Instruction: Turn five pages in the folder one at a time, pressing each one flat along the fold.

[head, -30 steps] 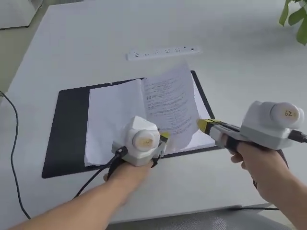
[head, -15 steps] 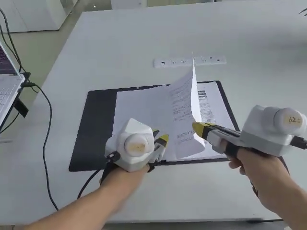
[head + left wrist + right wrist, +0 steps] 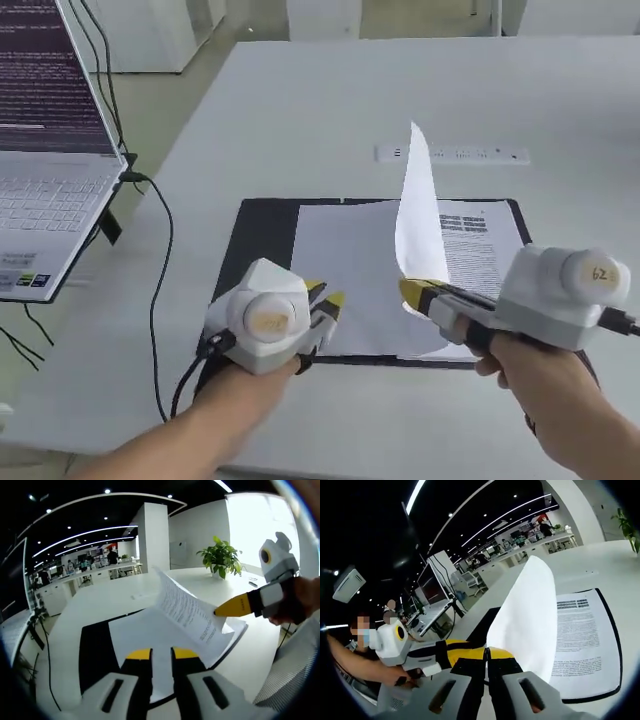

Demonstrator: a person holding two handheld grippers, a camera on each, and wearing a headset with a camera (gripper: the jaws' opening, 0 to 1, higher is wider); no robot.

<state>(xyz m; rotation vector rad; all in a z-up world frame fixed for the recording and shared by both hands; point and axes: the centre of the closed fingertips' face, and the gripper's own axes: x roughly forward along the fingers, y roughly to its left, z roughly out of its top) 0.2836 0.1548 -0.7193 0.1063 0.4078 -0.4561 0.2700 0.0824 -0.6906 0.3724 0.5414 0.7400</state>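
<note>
A black folder (image 3: 265, 230) lies open on the white table, with blank sheets on its left half and a printed page (image 3: 480, 250) on its right. One page (image 3: 420, 220) stands nearly upright over the fold. My right gripper (image 3: 412, 291) is shut on that page's lower corner, and its own view shows the jaws (image 3: 486, 652) pinched together on the sheet (image 3: 530, 620). My left gripper (image 3: 325, 294) hovers at the folder's front edge over the left sheets. Its yellow-tipped jaws (image 3: 161, 654) stand a little apart and hold nothing.
An open laptop (image 3: 50, 150) sits at the far left with a black cable (image 3: 160, 260) trailing past the folder. A white power strip (image 3: 455, 154) lies behind the folder. A potted plant (image 3: 220, 560) stands at the table's far end.
The right gripper has lifted the page from a low curl over the right half to nearly upright at the fold. The left gripper stays at the front edge; the camera has shifted.
</note>
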